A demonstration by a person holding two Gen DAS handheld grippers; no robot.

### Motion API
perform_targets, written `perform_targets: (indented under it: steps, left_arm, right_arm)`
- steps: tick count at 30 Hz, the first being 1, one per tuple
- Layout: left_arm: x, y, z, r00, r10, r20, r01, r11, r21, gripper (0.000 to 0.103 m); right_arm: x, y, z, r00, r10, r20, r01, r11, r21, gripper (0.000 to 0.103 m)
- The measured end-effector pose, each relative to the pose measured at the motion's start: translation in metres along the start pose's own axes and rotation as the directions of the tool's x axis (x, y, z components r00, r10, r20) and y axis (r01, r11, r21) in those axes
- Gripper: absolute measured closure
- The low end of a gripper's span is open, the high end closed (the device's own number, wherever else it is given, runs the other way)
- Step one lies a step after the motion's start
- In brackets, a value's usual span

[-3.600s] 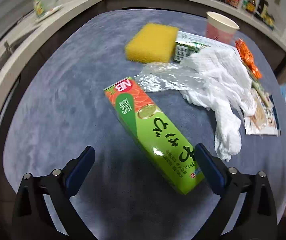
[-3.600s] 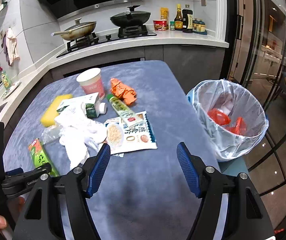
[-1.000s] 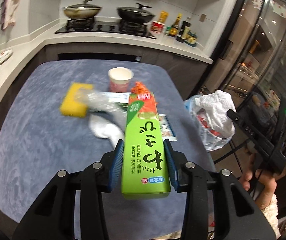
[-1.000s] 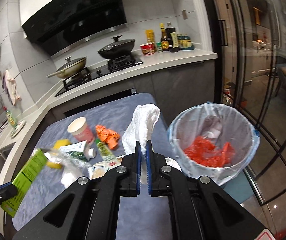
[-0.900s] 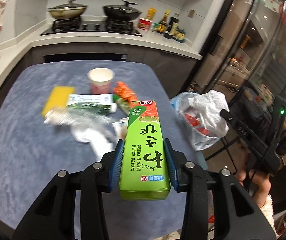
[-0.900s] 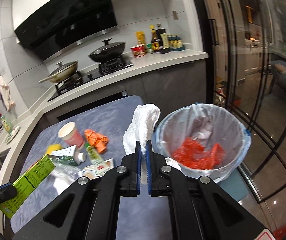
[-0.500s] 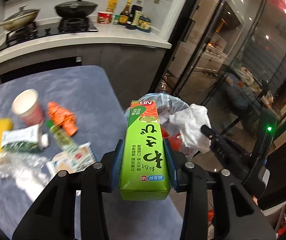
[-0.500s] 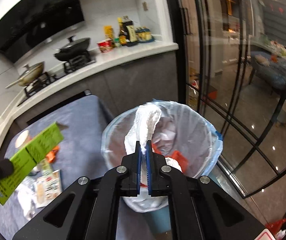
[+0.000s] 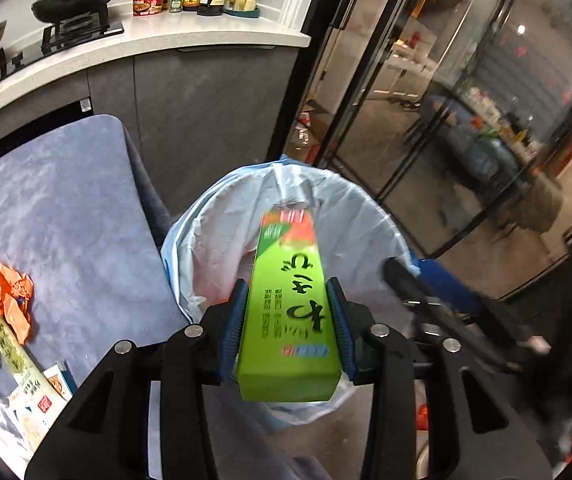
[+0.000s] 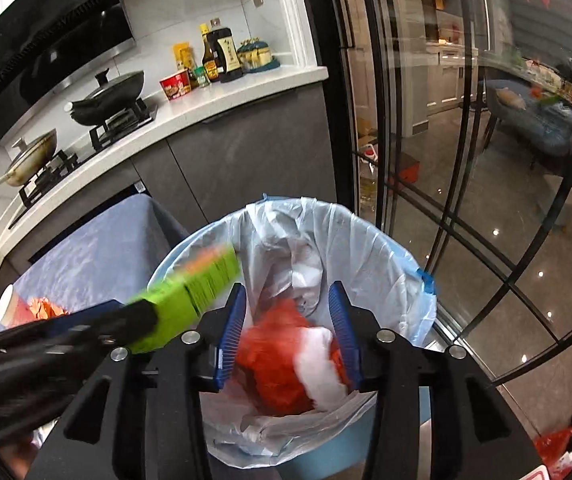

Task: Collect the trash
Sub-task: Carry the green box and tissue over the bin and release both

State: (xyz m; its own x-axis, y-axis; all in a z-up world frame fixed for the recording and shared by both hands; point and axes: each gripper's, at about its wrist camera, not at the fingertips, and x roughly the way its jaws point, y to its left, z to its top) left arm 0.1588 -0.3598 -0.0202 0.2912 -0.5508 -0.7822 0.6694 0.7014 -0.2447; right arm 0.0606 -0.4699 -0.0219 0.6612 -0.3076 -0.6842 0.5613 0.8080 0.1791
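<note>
One trash bin [image 10: 390, 264], lined with a pale plastic bag, fills the lower centre of both views. Two grippers are present.

The left gripper [image 9: 288, 322] is clamped on one green box [image 9: 290, 312]: both blue pads [image 9: 233, 326] press its long sides near the lower end, though the jaws are just beginning to open. The box stands lengthwise between the fingers, its red-topped far end reaching up over the bin's opening at mid-frame. In the right wrist view the same box [image 10: 189, 294] enters from the left edge, blurred, with its tip over the bin's left rim.

The right gripper [image 10: 290, 328] has its jaws opening and apart, with nothing pressed between the pads. One white crumpled tissue [image 10: 320, 364] shows blurred in the gap between the fingers, clear of both pads and lying against the red trash [image 10: 273, 360] inside the bin, at lower centre of the frame.

On the blue-grey table [image 9: 65, 208], at the left edge of the left wrist view, the count is: one orange crumpled wrapper [image 9: 3, 292], one slim green tube [image 9: 13, 356] and one printed sachet [image 9: 45, 396]. Other items at that edge are cut off and cannot be identified.

On the counter at upper left stand two pans: one black lidded pan [image 10: 107, 94] and one wok [image 10: 29, 156].
</note>
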Motion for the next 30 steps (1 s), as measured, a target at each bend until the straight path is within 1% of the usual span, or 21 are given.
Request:
perform_targets:
  steps: [1,2,4,6,13,18,23,25,27,29,30]
  left_arm:
    - [0.001,0.000,0.000,1.000,0.014,0.009,-0.014,1.000,-0.004,0.058]
    - [0.000,0.000,0.000,1.000,0.025,0.015,-0.025,1.000,-0.006,0.056]
    - [-0.002,0.002,0.000,0.999,0.037,0.023,-0.036,0.999,-0.010,0.046]
    - [-0.005,0.004,-0.001,0.998,0.052,0.036,-0.052,0.999,-0.011,0.046]
    - [-0.014,0.006,-0.002,0.995,0.087,0.049,-0.086,0.996,-0.018,0.045]
    - [-0.030,0.010,-0.010,0.987,0.142,0.072,-0.142,0.990,-0.007,0.045]
    - [-0.054,0.025,-0.025,0.981,0.175,0.086,-0.171,0.984,-0.051,0.044]
    - [-0.067,0.034,-0.034,0.974,0.208,0.094,-0.202,0.977,-0.071,0.044]
    - [-0.077,0.042,-0.043,0.965,0.242,0.097,-0.234,0.969,-0.084,0.044]
    - [-0.088,0.052,-0.052,0.959,0.268,0.096,-0.259,0.961,-0.101,0.043]
    - [-0.093,0.058,-0.057,0.954,0.286,0.092,-0.275,0.955,-0.113,0.040]
  right_arm:
    - [-0.003,0.000,0.000,1.000,-0.014,0.006,0.014,1.000,-0.005,0.060]
    - [-0.005,0.000,0.000,1.000,-0.015,0.015,0.015,1.000,-0.007,0.060]
    - [-0.009,-0.003,0.000,1.000,-0.014,0.020,0.014,1.000,-0.001,0.060]
    - [-0.012,-0.006,0.000,1.000,0.005,0.023,-0.005,1.000,0.009,0.060]
    - [-0.025,-0.001,-0.002,0.999,0.019,0.034,-0.019,1.000,-0.007,0.059]
    - [-0.036,0.010,-0.008,0.999,0.029,0.035,-0.027,0.999,-0.035,0.058]
    - [-0.052,0.028,-0.017,0.998,0.061,0.034,-0.059,0.996,-0.066,0.058]
    - [-0.060,0.038,-0.023,0.997,0.074,0.035,-0.071,0.994,-0.084,0.058]
    - [-0.065,0.048,-0.028,0.995,0.091,0.030,-0.088,0.991,-0.100,0.054]
    - [-0.071,0.061,-0.035,0.994,0.101,0.029,-0.097,0.987,-0.127,0.054]
    - [-0.074,0.069,-0.040,0.994,0.107,0.026,-0.102,0.984,-0.145,0.054]
